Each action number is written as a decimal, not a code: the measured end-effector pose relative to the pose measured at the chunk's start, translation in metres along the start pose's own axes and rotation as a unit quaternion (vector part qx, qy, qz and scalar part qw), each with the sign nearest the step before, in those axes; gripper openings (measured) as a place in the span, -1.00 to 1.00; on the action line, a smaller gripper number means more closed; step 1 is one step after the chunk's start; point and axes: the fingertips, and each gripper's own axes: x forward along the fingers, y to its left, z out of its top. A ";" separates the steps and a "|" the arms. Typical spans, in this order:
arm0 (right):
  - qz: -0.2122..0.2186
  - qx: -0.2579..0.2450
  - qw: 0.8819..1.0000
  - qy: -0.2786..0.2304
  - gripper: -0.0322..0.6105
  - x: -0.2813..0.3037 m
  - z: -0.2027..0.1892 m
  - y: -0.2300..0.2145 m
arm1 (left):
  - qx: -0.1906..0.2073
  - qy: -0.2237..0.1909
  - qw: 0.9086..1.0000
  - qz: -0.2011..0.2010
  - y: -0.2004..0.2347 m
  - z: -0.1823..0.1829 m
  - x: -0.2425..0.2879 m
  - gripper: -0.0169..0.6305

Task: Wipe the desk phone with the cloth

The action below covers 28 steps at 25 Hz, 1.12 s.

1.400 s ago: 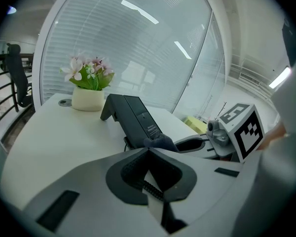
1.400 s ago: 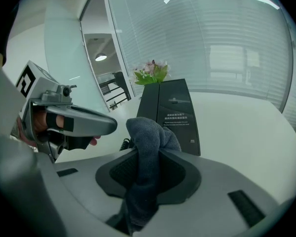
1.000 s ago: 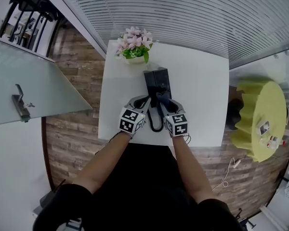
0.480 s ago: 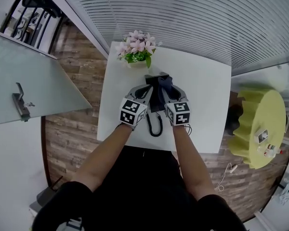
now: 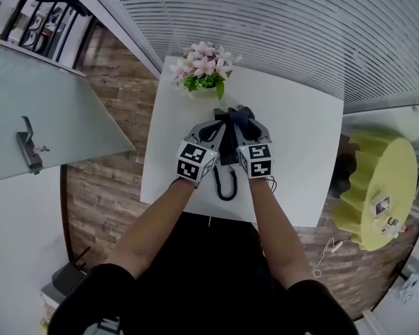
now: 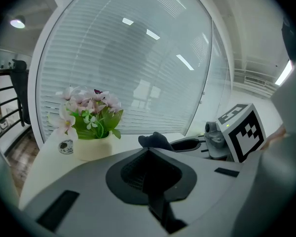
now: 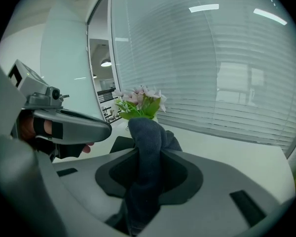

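Wipe step, likely. Right gripper [image 5: 247, 119] pinches dark blue fabric cloth [image 7: 147, 132] at far end of black plastic desk phone [image 5: 228, 144]. Left gripper [image 6: 149, 152] pressed together, empty. Next: draw cloth across phone, lightly.

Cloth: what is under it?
The phone, at its far end. The cloth, clamped in the right gripper, hides that part, so contact cannot be judged.
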 end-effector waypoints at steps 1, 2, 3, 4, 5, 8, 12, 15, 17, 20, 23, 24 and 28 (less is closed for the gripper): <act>-0.002 -0.007 1.000 0.000 -0.54 0.000 0.000 0.000 | 0.001 0.001 1.000 0.001 0.001 -0.001 -0.001 -0.92; -0.004 -0.012 1.000 0.001 -0.53 0.000 0.000 0.000 | 0.004 0.002 1.000 0.003 0.001 -0.001 -0.002 -0.92; -0.005 -0.015 1.000 0.002 -0.53 0.000 -0.001 0.000 | 0.007 0.002 1.000 0.005 0.002 -0.002 -0.002 -0.92; -0.005 -0.018 1.000 0.004 -0.51 0.000 -0.001 0.000 | 0.009 0.003 1.000 0.006 0.003 -0.004 -0.003 -0.92; -0.006 -0.021 1.000 0.004 -0.51 0.000 -0.001 0.000 | 0.008 0.003 1.000 0.007 0.004 -0.005 -0.003 -0.92; -0.007 -0.017 1.000 0.001 -0.51 0.000 -0.003 0.000 | 0.003 0.005 1.000 0.006 0.004 -0.008 -0.004 -0.92; -0.011 -0.015 1.000 0.001 -0.51 -0.002 -0.007 0.001 | 0.003 0.008 1.000 0.001 -0.001 -0.014 -0.004 -0.92; -0.010 -0.015 1.000 0.004 -0.50 -0.004 -0.012 0.001 | 0.003 0.011 1.000 -0.002 -0.004 -0.019 -0.005 -0.92; -0.009 -0.014 1.000 0.008 -0.50 -0.006 -0.017 0.002 | 0.002 0.013 1.000 -0.004 -0.007 -0.021 -0.006 -0.92; -0.009 -0.009 1.000 0.013 -0.50 -0.010 -0.024 0.004 | 0.003 0.014 1.000 -0.007 -0.010 -0.024 -0.008 -0.92; -0.012 -0.001 1.000 0.014 -0.50 -0.013 -0.030 0.005 | 0.003 0.016 1.000 -0.009 -0.012 -0.028 -0.009 -0.92; -0.013 0.000 1.000 0.013 -0.50 -0.014 -0.033 0.005 | 0.003 0.017 1.000 -0.010 -0.013 -0.029 -0.009 -0.92; -0.018 0.001 1.000 0.011 -0.49 -0.019 -0.040 0.006 | 0.005 0.020 1.000 -0.015 -0.019 -0.034 -0.011 -0.92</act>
